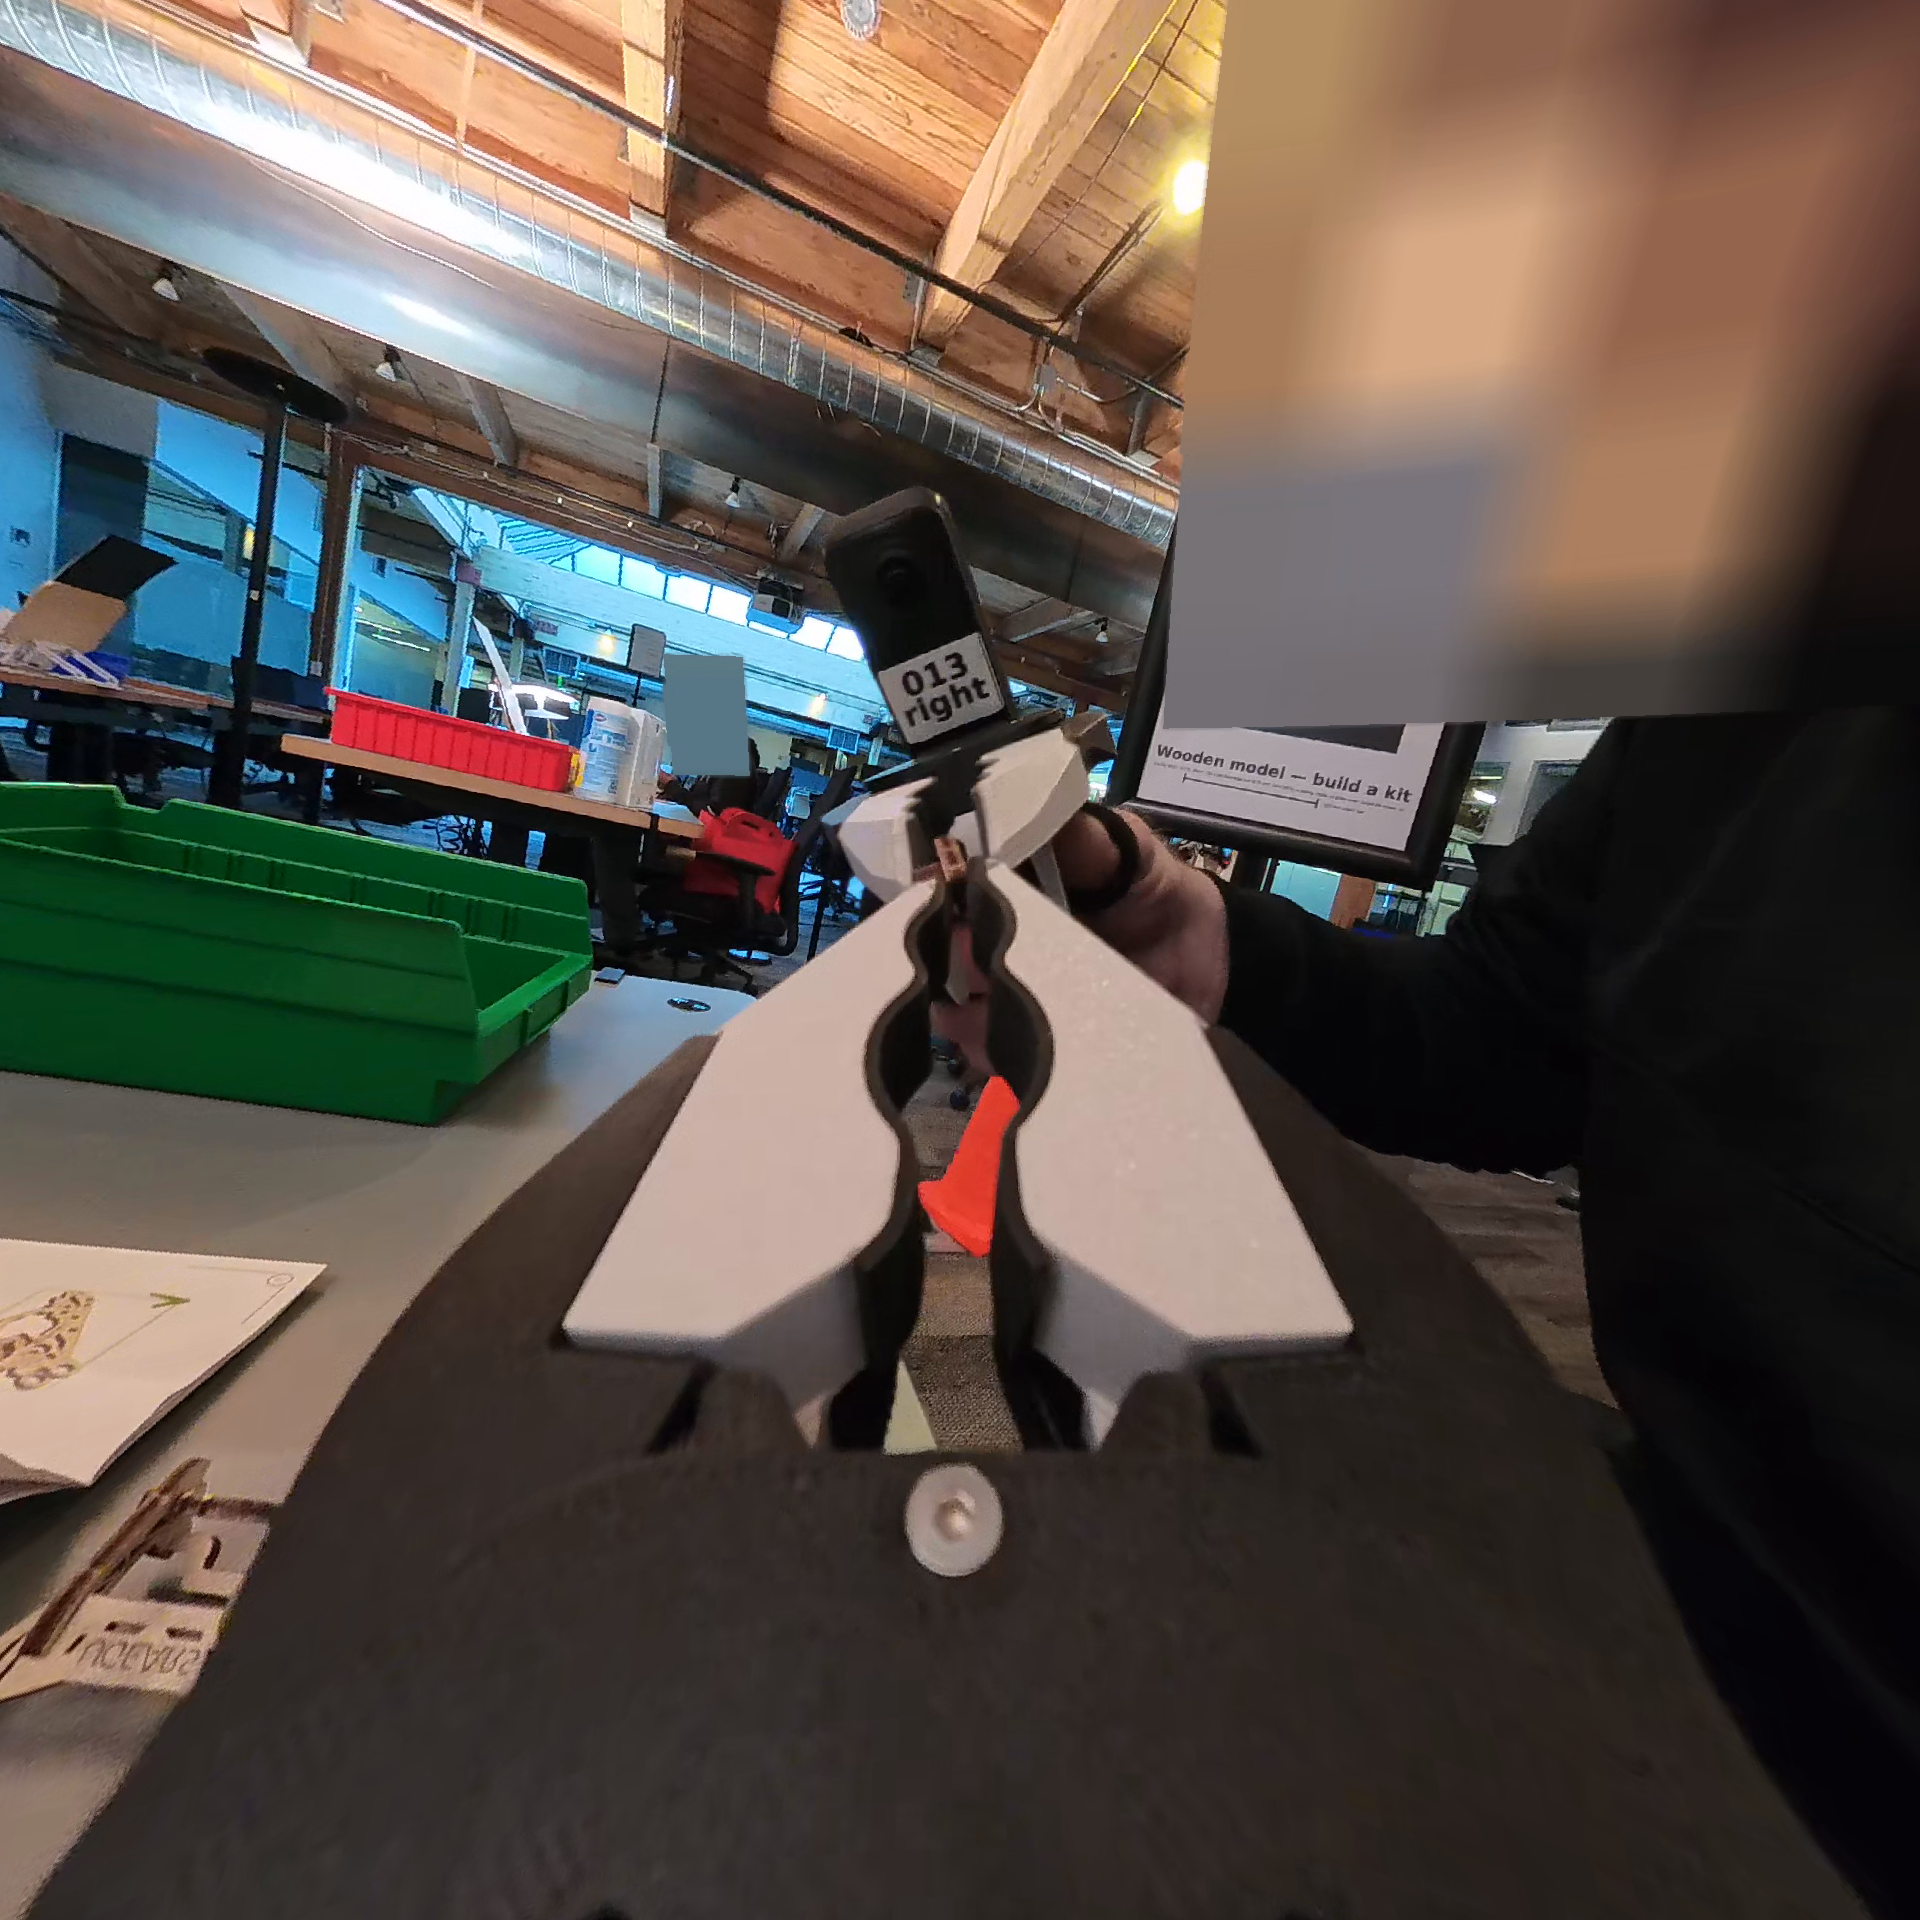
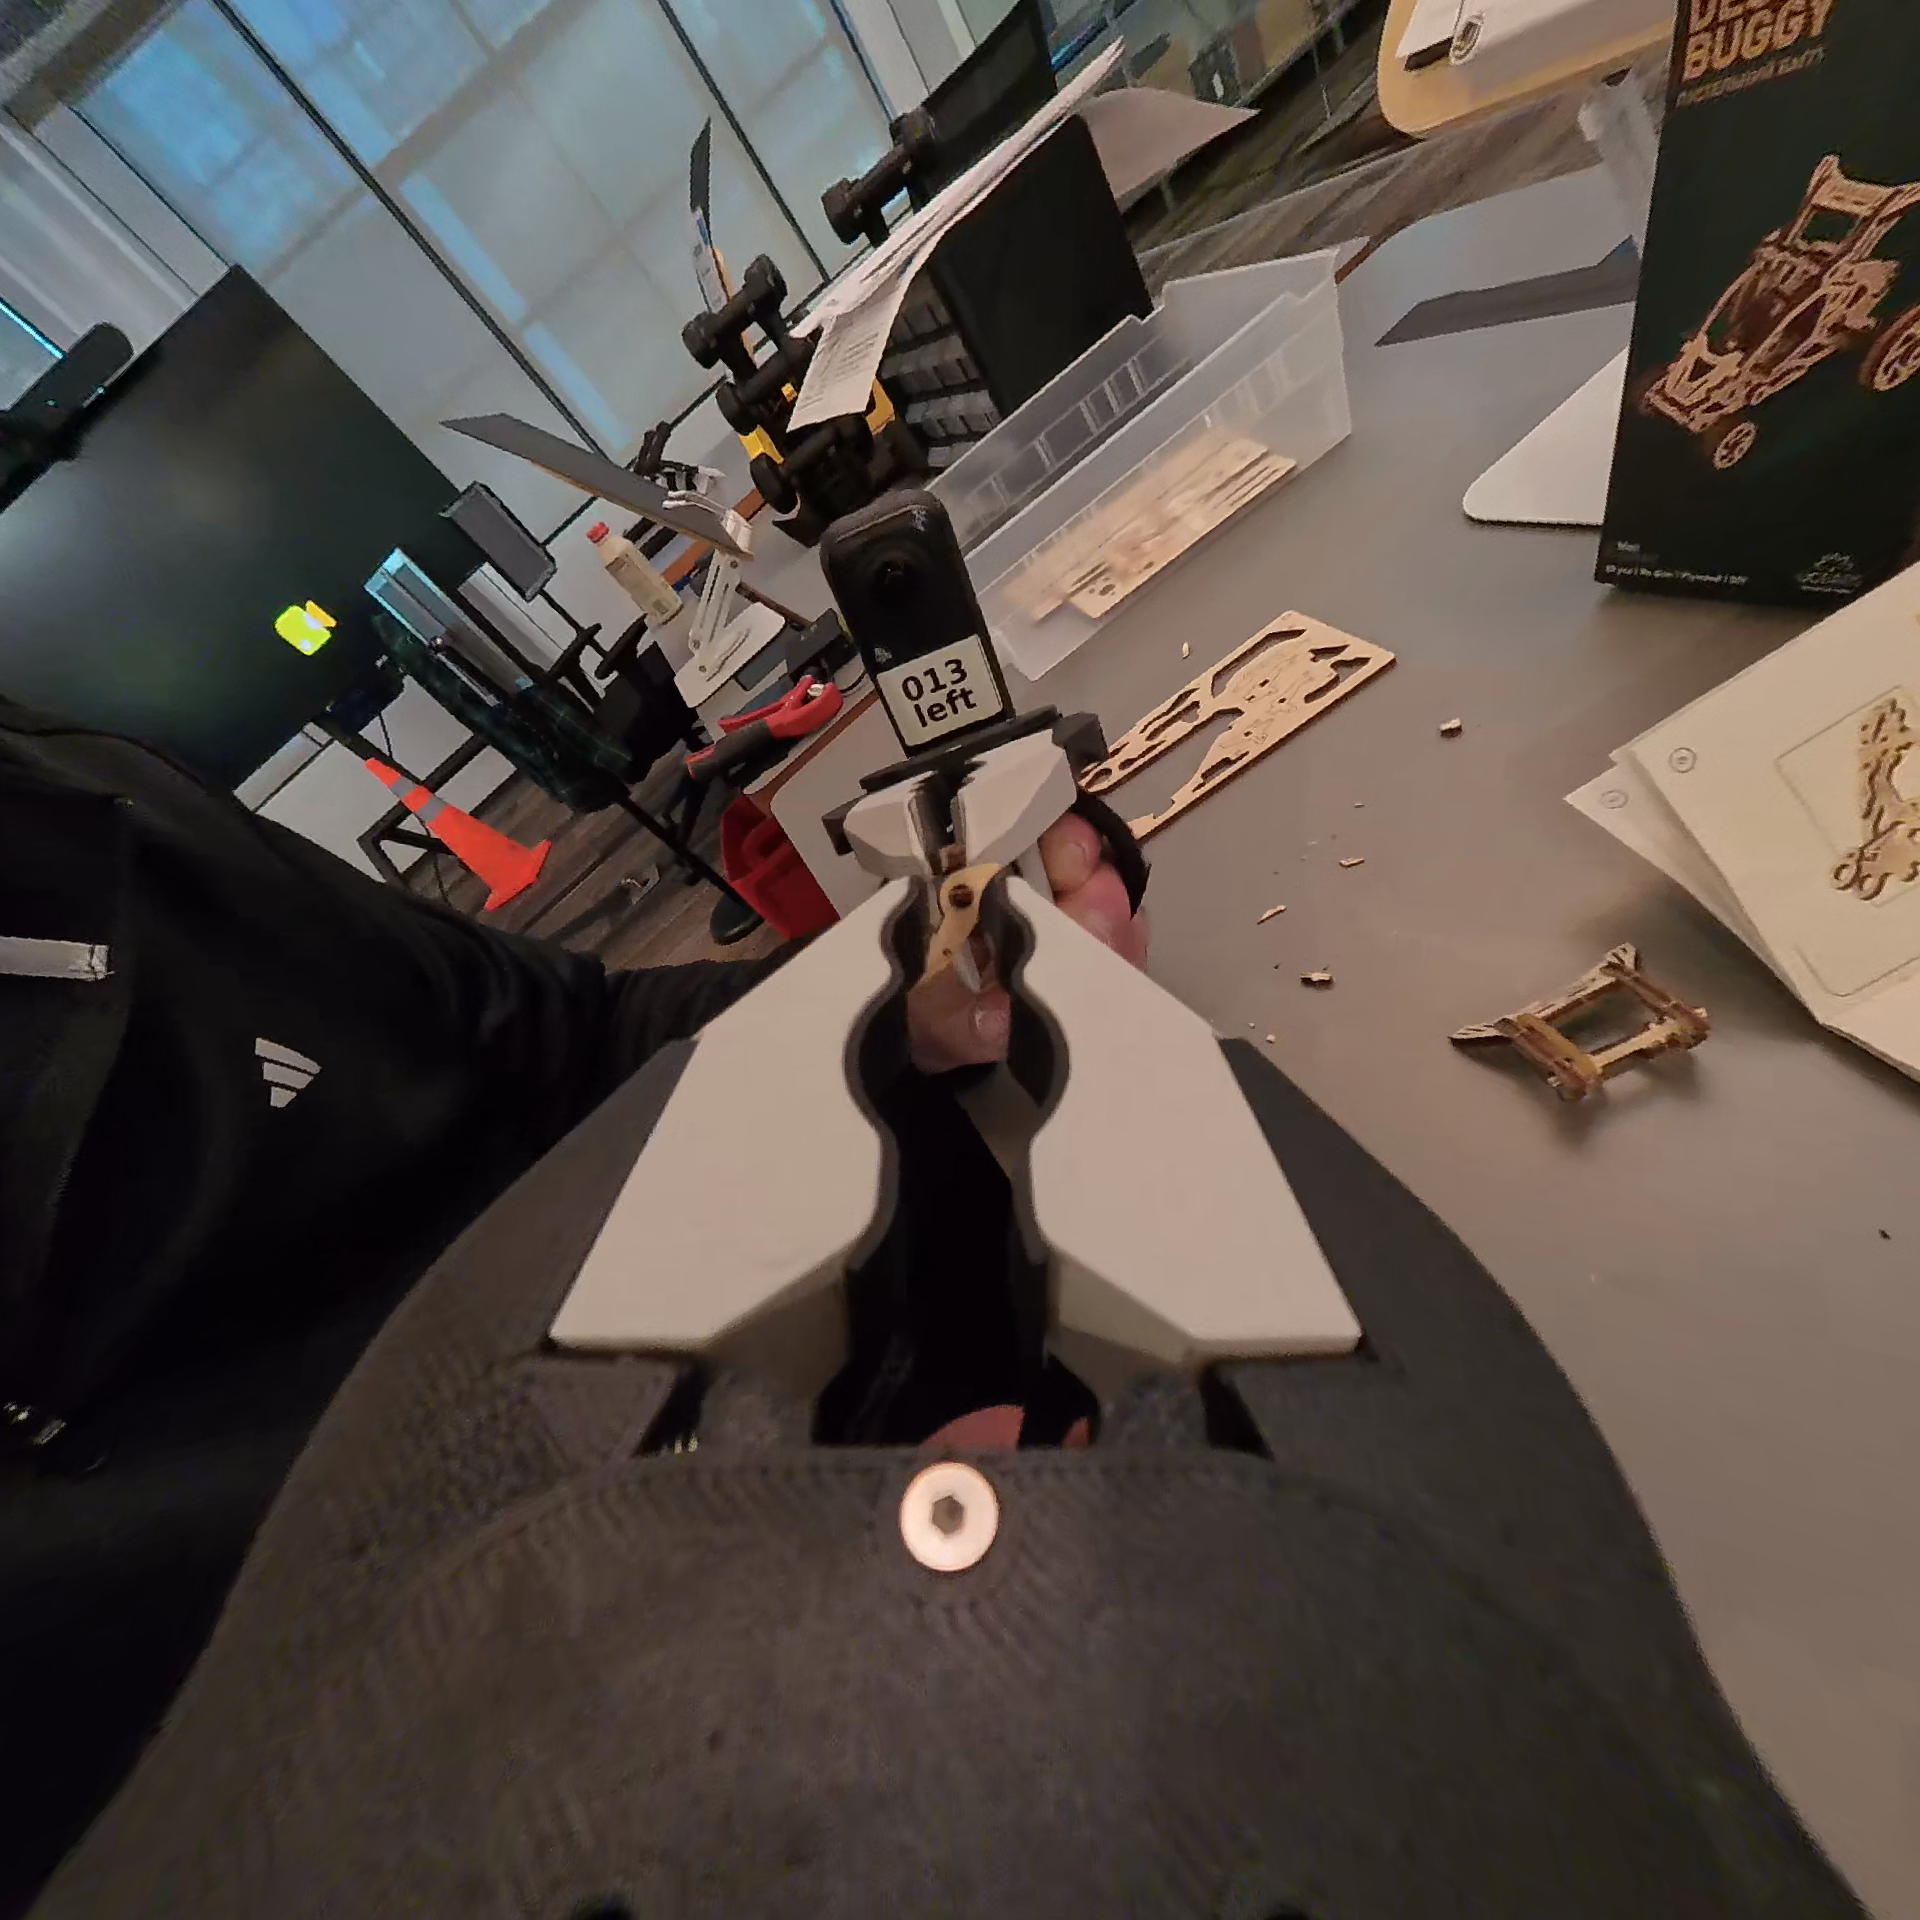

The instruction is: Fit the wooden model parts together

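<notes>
Right gripper (image 2: 961, 899), nearest the lens, has its jaws narrowed on a flat wooden lever piece (image 2: 956, 920), held edge-on and lifted clear of the grey tabletop (image 2: 1455, 1299), apparently for alignment. Left gripper (image 1: 951, 883) faces it tip to tip, jaws closed on a small wooden peg (image 1: 950, 858), seemingly aimed at the lever's hole.

Each tool has a matte black, coarsely textured body with a silver hex-socket screw (image 2: 949, 1515) at its centre, and two white angular fingers (image 1: 779, 1122) lined with wavy black pads. A black camera (image 2: 894, 592) bearing a white label stands upright on top of each. The person wears a black long-sleeved jacket (image 2: 260, 1039) with a small white striped logo (image 2: 286, 1070)
</notes>
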